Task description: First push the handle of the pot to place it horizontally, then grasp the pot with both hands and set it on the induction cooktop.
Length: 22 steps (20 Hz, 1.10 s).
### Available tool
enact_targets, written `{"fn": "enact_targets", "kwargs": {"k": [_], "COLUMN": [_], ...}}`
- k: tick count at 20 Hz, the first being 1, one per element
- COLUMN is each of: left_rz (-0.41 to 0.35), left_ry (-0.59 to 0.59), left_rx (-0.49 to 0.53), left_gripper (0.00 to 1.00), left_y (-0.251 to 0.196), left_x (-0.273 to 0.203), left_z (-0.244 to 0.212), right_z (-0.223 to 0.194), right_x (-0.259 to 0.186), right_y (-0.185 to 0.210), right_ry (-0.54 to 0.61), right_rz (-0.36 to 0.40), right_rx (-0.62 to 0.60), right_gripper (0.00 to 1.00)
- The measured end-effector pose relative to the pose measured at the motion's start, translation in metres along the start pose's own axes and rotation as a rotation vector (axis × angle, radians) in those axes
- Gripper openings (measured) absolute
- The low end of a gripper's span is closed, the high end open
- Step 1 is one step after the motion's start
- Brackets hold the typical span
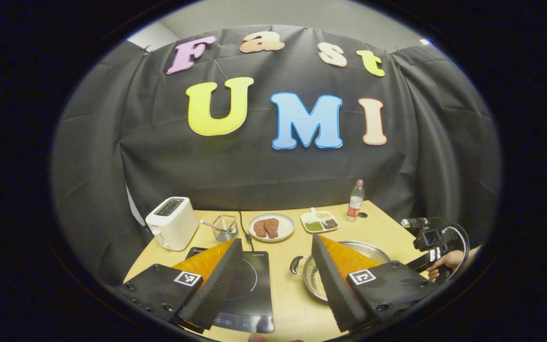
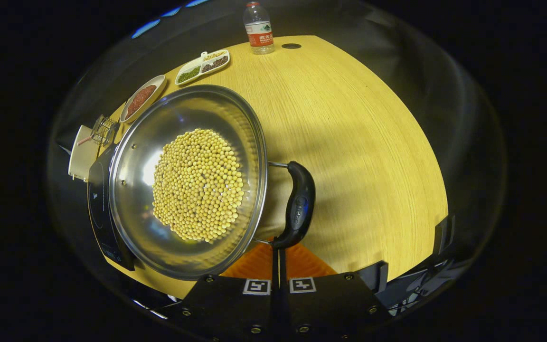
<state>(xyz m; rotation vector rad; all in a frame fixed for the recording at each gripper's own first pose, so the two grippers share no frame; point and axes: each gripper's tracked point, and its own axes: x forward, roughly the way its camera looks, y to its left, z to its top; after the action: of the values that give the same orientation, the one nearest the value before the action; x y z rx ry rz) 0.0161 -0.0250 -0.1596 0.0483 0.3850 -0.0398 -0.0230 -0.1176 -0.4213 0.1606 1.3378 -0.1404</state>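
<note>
The pot [image 2: 188, 180] is sitting on the wooden table [image 2: 359, 142], full of yellow beans [image 2: 197, 185], with the black cooktop [image 2: 100, 209] lying just beside it on its far side in the right gripper view. The right gripper [image 2: 279, 254] is reaching low over the table with its two fingers brought together, their tips meeting right at the lower end of the pot's black handle [image 2: 297, 204]; whether they are pinching the handle's wire or merely touching it cannot be told. In the left gripper view, the left gripper [image 1: 278, 270] is hovering above the table with its fingers spread wide apart, holding nothing, the cooktop [image 1: 249, 289] showing behind its one finger and the pot [image 1: 344, 270] behind the other. Farther back, a white toaster [image 1: 173, 223], a glass cup [image 1: 226, 228], a plate of meat [image 1: 271, 227], a divided dish [image 1: 320, 221] and a water bottle [image 1: 355, 201] are standing along the table's edge. A hand [image 1: 444, 263] is gripping the other device at the right.
</note>
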Motion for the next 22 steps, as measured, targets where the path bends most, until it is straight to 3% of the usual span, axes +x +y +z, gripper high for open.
{"fn": "enact_targets", "kwargs": {"k": [12, 22], "left_rz": [-0.006, 0.032], "left_ry": [0.076, 0.123], "left_rx": [-0.023, -0.041], "left_gripper": [0.96, 0.98], "left_y": [-0.035, -0.044], "left_x": [0.031, 0.041], "left_z": [-0.015, -0.033], "right_z": [0.052, 0.071], "right_x": [0.022, 0.023], "right_y": [-0.029, -0.03], "right_ry": [0.003, -0.019], "right_rz": [-0.025, 0.006], "right_rx": [-0.1, -0.155], "right_gripper": [0.0, 0.0]}}
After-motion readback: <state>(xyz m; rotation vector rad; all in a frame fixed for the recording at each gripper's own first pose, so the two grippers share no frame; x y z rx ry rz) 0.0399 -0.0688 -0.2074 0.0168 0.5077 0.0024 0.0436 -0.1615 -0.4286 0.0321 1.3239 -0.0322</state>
